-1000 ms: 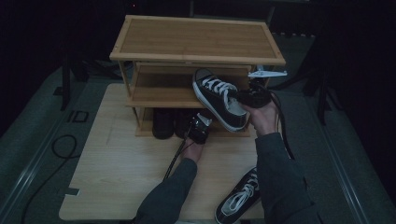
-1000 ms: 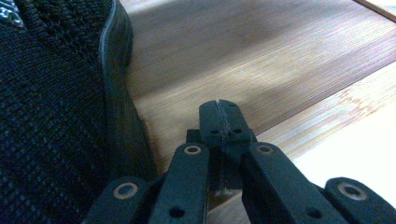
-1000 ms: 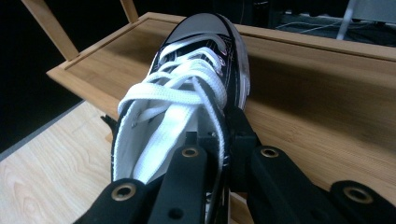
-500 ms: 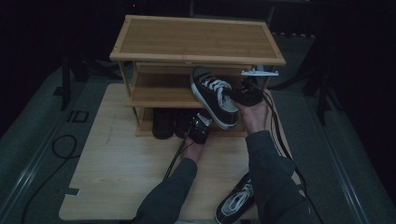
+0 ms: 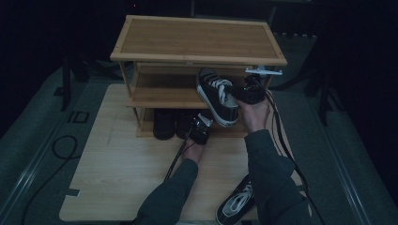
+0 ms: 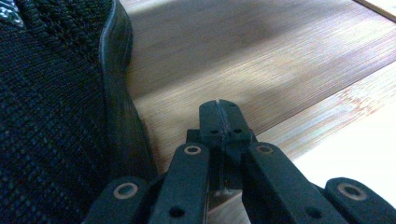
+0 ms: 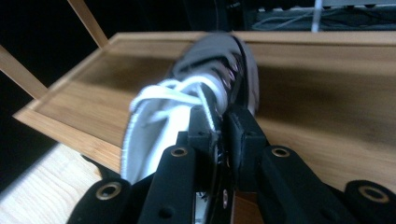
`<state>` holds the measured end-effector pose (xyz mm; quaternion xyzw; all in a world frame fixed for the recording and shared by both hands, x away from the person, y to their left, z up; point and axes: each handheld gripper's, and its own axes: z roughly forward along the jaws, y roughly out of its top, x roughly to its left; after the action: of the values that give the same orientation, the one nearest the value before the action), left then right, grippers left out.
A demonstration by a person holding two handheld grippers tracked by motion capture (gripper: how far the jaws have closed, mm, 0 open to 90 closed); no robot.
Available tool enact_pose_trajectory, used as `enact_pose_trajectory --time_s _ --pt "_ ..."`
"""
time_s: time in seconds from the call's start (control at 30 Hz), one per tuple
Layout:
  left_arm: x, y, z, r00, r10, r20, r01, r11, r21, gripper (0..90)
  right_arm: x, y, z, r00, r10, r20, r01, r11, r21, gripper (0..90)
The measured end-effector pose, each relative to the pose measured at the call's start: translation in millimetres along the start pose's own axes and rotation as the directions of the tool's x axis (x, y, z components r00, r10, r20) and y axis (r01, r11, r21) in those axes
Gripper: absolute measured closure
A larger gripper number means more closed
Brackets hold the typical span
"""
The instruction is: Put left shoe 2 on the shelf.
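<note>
High view: right gripper point(image 5: 244, 93), jaws just easing but gripping sneaker point(image 5: 217, 95), is shelving it; second sneaker point(image 5: 237, 206) waiting; left gripper point(image 5: 199, 129) closed, empty.

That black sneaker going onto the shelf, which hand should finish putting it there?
Right. The right gripper already pinches the black sneaker over the middle shelf. The left gripper is shut, low by the bottom shelf.

Dim high view (gripper views brighter, blurred)
</note>
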<state>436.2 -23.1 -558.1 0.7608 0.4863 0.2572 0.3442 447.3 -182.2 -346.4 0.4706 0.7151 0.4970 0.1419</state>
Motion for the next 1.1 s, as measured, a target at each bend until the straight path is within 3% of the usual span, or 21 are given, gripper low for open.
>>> enact_pose_trajectory --time_s 0.07,0.47,0.67,0.77,0.87,0.9,1.07,1.1 --pt "0.1 0.0 0.0 1.0 0.0 0.001 0.0 1.0 0.0 89.6 -0.2 1.0 -2.2 0.9999 0.01 -0.01 -0.01 1.0 -0.01 80.4" --pt "-0.2 -0.1 0.3 1.0 0.0 -0.001 0.0 1.0 -0.003 89.6 0.4 5.9 -31.2 0.9981 -0.061 -0.006 0.061 0.995 -0.082 80.3" --pt "-0.2 -0.1 0.3 1.0 0.001 -0.001 -0.001 1.0 -0.003 89.6 -2.1 5.2 -44.6 0.9934 -0.11 0.033 0.112 0.991 -0.07 82.0" --pt "-0.4 -0.1 0.3 1.0 0.001 -0.001 -0.001 1.0 -0.003 89.6 -7.8 -5.7 -54.1 0.9896 -0.135 0.049 0.136 0.99 -0.028 89.9" --pt "-0.3 -0.1 0.3 1.0 0.001 -0.002 -0.001 1.0 -0.003 89.7 -8.9 -8.2 -56.3 0.9892 -0.138 0.048 0.139 0.99 -0.022 90.0" --pt "-0.4 -0.1 0.3 1.0 0.002 -0.002 -0.002 1.0 -0.003 89.6 -9.6 -16.5 -62.9 0.9852 -0.163 0.051 0.164 0.987 0.001 90.0" --pt "-0.5 -0.1 0.2 1.0 0.003 -0.002 -0.003 1.0 -0.003 89.7 -7.9 -24.7 -70.2 0.9813 -0.188 0.043 0.187 0.982 0.014 90.0" --pt "-0.5 -0.1 0.2 1.0 0.004 -0.003 -0.004 1.0 -0.002 89.7 -4.4 -32.3 -76.6 0.9768 -0.211 0.036 0.21 0.977 0.029 90.0"
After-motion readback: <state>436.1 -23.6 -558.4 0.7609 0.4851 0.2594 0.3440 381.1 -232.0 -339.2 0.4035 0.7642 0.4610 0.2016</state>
